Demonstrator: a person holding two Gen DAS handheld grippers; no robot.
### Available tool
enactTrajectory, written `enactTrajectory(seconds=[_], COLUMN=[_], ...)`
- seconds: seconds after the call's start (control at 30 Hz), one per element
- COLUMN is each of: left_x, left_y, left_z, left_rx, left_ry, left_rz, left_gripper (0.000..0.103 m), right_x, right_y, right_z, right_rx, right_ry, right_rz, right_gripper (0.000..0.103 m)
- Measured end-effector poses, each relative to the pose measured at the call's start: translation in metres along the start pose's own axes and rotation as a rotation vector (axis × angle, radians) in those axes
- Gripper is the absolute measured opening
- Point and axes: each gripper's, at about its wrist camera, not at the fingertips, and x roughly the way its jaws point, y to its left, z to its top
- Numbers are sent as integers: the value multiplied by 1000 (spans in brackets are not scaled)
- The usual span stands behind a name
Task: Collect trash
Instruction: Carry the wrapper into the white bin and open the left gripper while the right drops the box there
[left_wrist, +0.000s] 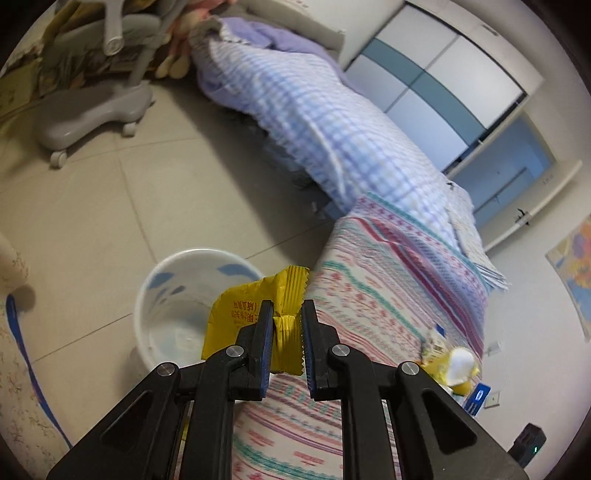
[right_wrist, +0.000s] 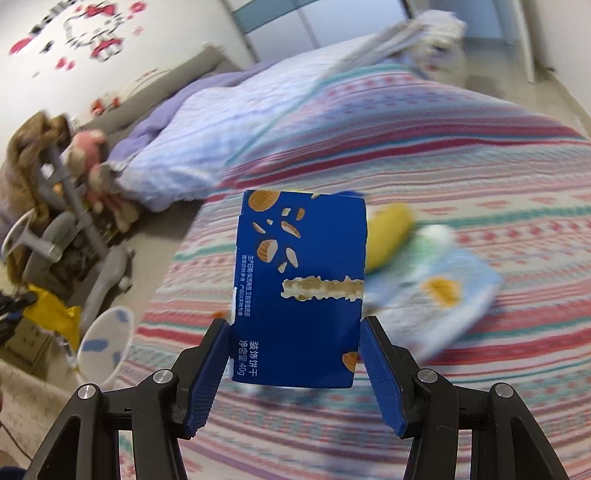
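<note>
A: State of the left gripper (left_wrist: 287, 325)?
B: Jaws pinching a crumpled yellow foil wrapper (left_wrist: 255, 314), held beside the edge of the striped patterned bed (left_wrist: 388, 295), above the round white plastic bin with blue marks (left_wrist: 173, 314) on the tiled floor (left_wrist: 92, 206).
A: And the right gripper (right_wrist: 295, 354)?
B: Jaws clamped on a flat blue cardboard biscuit box (right_wrist: 301, 288), upright over the bed. More blurred litter lies beyond it.

Home bedroom: quilt-covered bed (right_wrist: 406, 155), wardrobe (left_wrist: 443, 74), cartoon wall stickers (right_wrist: 92, 33).
</note>
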Motion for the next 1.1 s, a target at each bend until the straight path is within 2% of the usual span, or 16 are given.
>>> enactTrajectory(seconds=[0.17, 0.3, 0.43, 0.53, 0.63, 0.77, 0.83, 0.97, 1.1], left_x=[23, 40, 52, 49, 36, 19, 15, 12, 13], left_y=[29, 43, 57, 57, 60, 56, 55, 61, 54], left_z=[14, 20, 24, 26, 27, 26, 26, 26, 23], left_rx=[-66, -98, -166, -143, -155, -80, -56, -61, -41], left_ry=[28, 39, 84, 71, 26, -44, -62, -61, -53], left_rz=[10, 34, 63, 136, 166, 270, 296, 295, 293], left_gripper=[15, 16, 23, 34, 44, 44, 44, 44, 45], right_x=[42, 75, 109, 138, 161, 194, 210, 236, 245], right_y=[72, 118, 162, 193, 222, 252, 264, 278, 288], right_z=[-15, -28, -37, -37, -38, -41, -42, -49, -54], right_rx=[-134, -193, -234, -220, -233, -283, -306, -348, -393], right_ry=[63, 118, 158, 177, 193, 233, 247, 290, 311], right_rz=[38, 79, 122, 161, 176, 173, 155, 133, 129], right_gripper=[62, 62, 62, 62, 62, 62, 62, 63, 73])
